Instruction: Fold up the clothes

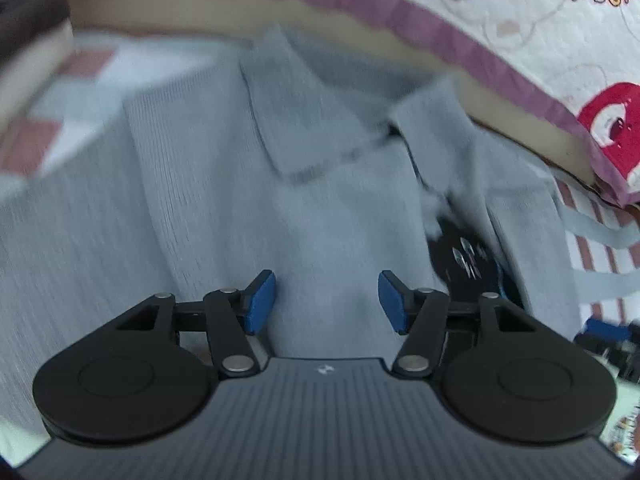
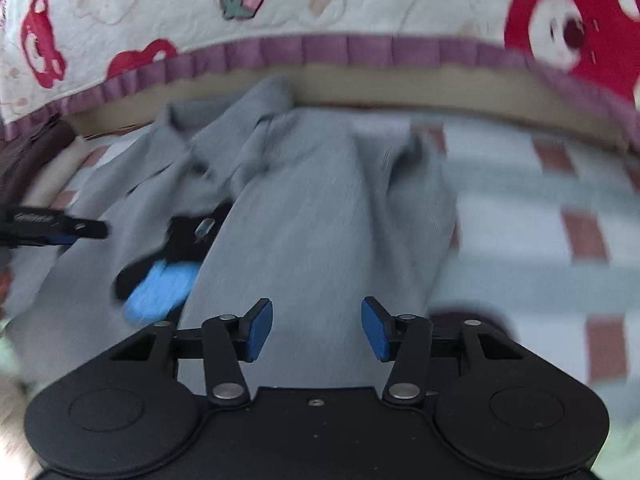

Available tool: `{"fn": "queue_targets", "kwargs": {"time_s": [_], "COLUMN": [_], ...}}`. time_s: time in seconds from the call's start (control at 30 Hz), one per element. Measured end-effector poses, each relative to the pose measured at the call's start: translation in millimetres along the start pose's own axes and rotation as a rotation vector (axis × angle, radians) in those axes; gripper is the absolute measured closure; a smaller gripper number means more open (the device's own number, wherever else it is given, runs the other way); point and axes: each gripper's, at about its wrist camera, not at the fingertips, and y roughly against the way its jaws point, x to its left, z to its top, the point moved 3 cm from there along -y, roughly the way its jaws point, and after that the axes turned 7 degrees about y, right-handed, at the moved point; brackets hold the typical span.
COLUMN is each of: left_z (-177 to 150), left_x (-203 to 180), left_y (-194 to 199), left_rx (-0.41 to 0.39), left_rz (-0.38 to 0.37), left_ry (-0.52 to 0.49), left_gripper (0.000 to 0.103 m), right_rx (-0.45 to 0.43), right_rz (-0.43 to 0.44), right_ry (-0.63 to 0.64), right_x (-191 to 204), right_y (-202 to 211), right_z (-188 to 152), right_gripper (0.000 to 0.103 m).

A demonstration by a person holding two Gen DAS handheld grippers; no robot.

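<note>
Grey ribbed knit, a collared top (image 1: 224, 184), lies spread over the checked sheet (image 2: 540, 208), its collar at the far end against the frilled edge of a cartoon-print quilt (image 2: 320, 12). It lies this way, I judge, so its long sides face the person for folding inward. The left gripper (image 1: 326, 300) hovers over the near middle of the cloth with its blue pads (image 1: 262, 302) apart and nothing between them. The right gripper (image 2: 316, 330) hangs over a raised fold toward the garment's right side, jaws likewise apart and empty. Both look released, probably to let the fabric settle before a fresh hold. Both views are blurred
</note>
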Motion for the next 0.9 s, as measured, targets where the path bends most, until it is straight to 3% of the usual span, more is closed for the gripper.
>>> {"fn": "queue_targets", "kwargs": {"time_s": [0.1, 0.2, 0.3, 0.37, 0.4, 0.43, 0.47, 0.67, 0.77, 0.87, 0.9], "left_z": [-11.8, -20.6, -21.7, -21.9, -21.0, -20.0, -19.2, -13.5, -11.6, -10.5, -10.3], "left_x": [1.2, 5.1, 10.1, 13.3, 13.4, 13.4, 13.1, 11.1, 8.9, 4.8, 3.8], "left_y": [2.6, 7.3, 7.8, 10.5, 10.5, 10.4, 11.2, 22.0, 28.1, 32.9, 34.1], "left_rx": [0.015, 0.012, 0.009, -0.007, -0.017, -0.027, -0.038, -0.108, -0.141, -0.170, -0.177], "left_rz": [-0.007, -0.009, -0.018, -0.019, -0.014, -0.008, -0.005, -0.052, -0.086, -0.097, -0.093], "left_ry": [-0.006, -0.019, -0.014, -0.011, -0.012, -0.014, -0.018, -0.019, -0.020, -0.037, -0.044], "left_gripper": [0.045, 0.044, 0.044, 0.044, 0.044, 0.044, 0.044, 0.044, 0.044, 0.044, 0.044], "right_rx": [0.006, 0.030, 0.090, 0.108, 0.101, 0.091, 0.081, -0.023, -0.087, -0.145, -0.158], "right_rz": [0.074, 0.113, 0.025, -0.121, -0.127, -0.123, -0.119, -0.317, -0.557, -0.789, -0.813], "right_ry": [-0.025, 0.055, 0.187, 0.268, 0.280, 0.287, 0.295, 0.416, 0.476, 0.321, 0.260], "right_x": [17.8, 43.3, 65.9, 69.7, 66.9, 63.5, 60.0, 20.7, -35.5, -110.2, -125.9], "right_y": [6.8, 4.5, -11.5, -18.1, -15.9, -12.8, -9.8, 40.6, 55.7, 64.1, 63.6], "right_z": [-20.0, -32.4, -46.7, -56.5, -56.3, -55.4, -54.5, 12.1, 71.0, 128.4, 138.1], "right_gripper": [0.041, 0.033, 0.033, 0.035, 0.053, 0.099, 0.098, 0.100, 0.100, 0.099, 0.095]}}
